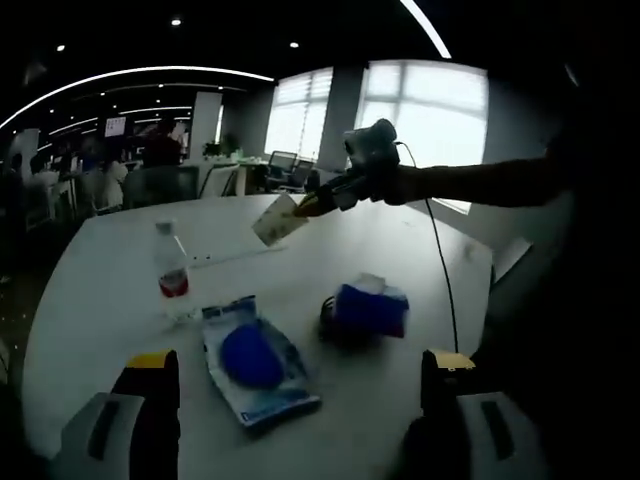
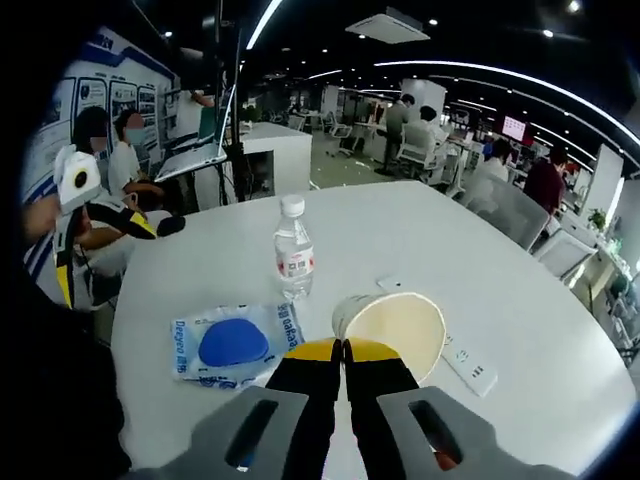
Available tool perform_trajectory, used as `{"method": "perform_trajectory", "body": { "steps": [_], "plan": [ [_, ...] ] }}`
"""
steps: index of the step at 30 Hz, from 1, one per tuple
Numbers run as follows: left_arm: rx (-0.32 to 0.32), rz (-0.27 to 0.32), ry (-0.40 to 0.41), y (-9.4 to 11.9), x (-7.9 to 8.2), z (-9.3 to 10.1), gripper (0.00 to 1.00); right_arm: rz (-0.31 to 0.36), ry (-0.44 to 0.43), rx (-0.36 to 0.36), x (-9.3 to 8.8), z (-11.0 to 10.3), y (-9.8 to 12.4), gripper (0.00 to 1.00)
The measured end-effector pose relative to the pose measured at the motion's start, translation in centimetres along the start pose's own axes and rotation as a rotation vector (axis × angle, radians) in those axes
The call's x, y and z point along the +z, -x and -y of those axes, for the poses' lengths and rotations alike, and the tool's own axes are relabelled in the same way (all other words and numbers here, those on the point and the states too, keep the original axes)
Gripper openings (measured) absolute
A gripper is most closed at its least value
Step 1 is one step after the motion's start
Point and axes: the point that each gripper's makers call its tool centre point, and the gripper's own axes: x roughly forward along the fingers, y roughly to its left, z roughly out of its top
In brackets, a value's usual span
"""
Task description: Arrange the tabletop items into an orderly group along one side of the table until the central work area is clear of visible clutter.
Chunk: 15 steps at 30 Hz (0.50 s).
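Our right claw [image 2: 342,350] is clamped on the rim of a paper cup [image 2: 395,328], held above the white table [image 2: 520,300]. Our left claw [image 1: 300,375] stands wide apart over a blue packet [image 1: 255,360], beside a water bottle [image 1: 172,272] and blue tissue pack [image 1: 370,305].

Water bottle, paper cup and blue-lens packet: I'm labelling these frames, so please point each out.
water bottle [image 2: 294,262], right gripper view, on its label.
paper cup [image 2: 398,331], right gripper view, on its inner wall.
blue-lens packet [image 1: 252,357], left gripper view, on the blue oval.
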Motion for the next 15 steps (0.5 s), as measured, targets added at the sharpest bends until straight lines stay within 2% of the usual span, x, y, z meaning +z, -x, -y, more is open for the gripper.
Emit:
{"method": "perform_trajectory", "body": {
  "steps": [5,15],
  "plan": [
    [-0.01,-0.017,-0.007,-0.2,-0.3,0.1,0.99,-0.034,0.03,0.026,0.0,0.2,-1.3,0.0],
    [-0.016,-0.021,-0.008,-0.3,-0.3,0.3,0.99,-0.139,0.17,0.086,0.0,-1.6,-3.6,0.0]
  ]
}}
